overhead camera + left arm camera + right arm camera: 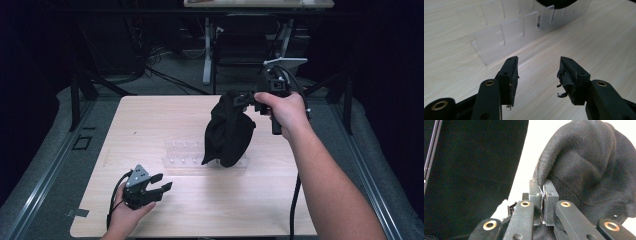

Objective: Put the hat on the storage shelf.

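Observation:
A black cloth (228, 131) hangs in the air over the middle of the table, its lower end just above a clear plastic rack (182, 153). My right gripper (248, 100) holds the cloth by its top edge; in the right gripper view the jaws are pressed together on a fold of the cloth (584, 172), with the right gripper (542, 185) pinching its hem. My left gripper (161, 181) rests low near the table's front left, jaws apart and nothing between them. In the left gripper view my left gripper (538, 60) points at the clear rack (509, 35).
The light wooden table (150, 115) has dark floor and grey rails on both sides. A desk frame and cables (210, 50) stand beyond the far edge. The bottom of the black cloth (556, 3) shows above the rack in the left gripper view.

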A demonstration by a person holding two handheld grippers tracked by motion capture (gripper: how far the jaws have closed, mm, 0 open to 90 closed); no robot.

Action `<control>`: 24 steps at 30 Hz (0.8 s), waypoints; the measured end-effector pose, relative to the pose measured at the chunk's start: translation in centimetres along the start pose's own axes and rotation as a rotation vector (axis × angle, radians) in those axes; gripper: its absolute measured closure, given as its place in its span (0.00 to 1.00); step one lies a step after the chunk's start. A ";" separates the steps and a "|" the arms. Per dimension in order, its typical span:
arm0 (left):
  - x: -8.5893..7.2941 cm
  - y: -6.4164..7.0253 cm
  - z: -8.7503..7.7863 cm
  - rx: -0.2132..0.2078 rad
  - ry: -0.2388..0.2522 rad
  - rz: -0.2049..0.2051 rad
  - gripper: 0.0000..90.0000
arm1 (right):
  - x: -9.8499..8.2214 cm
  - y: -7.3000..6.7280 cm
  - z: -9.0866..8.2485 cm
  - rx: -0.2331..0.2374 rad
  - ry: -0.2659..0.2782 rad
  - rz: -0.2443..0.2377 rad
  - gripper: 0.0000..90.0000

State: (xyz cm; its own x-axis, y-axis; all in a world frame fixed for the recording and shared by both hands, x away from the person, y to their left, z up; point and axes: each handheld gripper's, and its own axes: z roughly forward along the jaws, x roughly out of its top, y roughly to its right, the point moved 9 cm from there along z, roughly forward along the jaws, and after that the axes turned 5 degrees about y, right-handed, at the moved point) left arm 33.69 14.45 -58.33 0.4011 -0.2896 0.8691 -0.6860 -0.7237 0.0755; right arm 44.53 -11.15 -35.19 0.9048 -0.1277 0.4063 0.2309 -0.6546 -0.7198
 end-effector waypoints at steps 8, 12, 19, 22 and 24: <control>3.9 1.5 0.6 -0.016 0.052 0.062 0.62 | 0.3 -0.8 0.8 0.012 0.015 -0.009 0.97; 5.0 1.9 1.2 -0.012 0.066 0.071 0.63 | 0.3 -1.2 1.4 0.032 0.021 -0.011 0.96; 6.8 3.6 2.8 -0.027 0.060 0.117 0.65 | 0.5 -2.3 2.5 0.065 0.032 -0.017 0.96; 7.4 4.4 3.3 -0.037 0.061 0.138 0.66 | 0.5 -2.5 2.7 0.068 0.035 -0.018 0.95; 8.1 5.0 3.8 -0.037 0.070 0.159 0.67 | 0.5 -2.7 2.9 0.075 0.039 -0.022 0.95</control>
State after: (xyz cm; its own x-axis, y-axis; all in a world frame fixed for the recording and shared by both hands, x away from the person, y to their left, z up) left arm 35.84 6.09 -52.74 0.2434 -0.3527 0.9035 -0.7598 -0.6484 -0.0484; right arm 45.38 -7.24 -34.71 0.8849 -0.1438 0.4431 0.2779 -0.6004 -0.7498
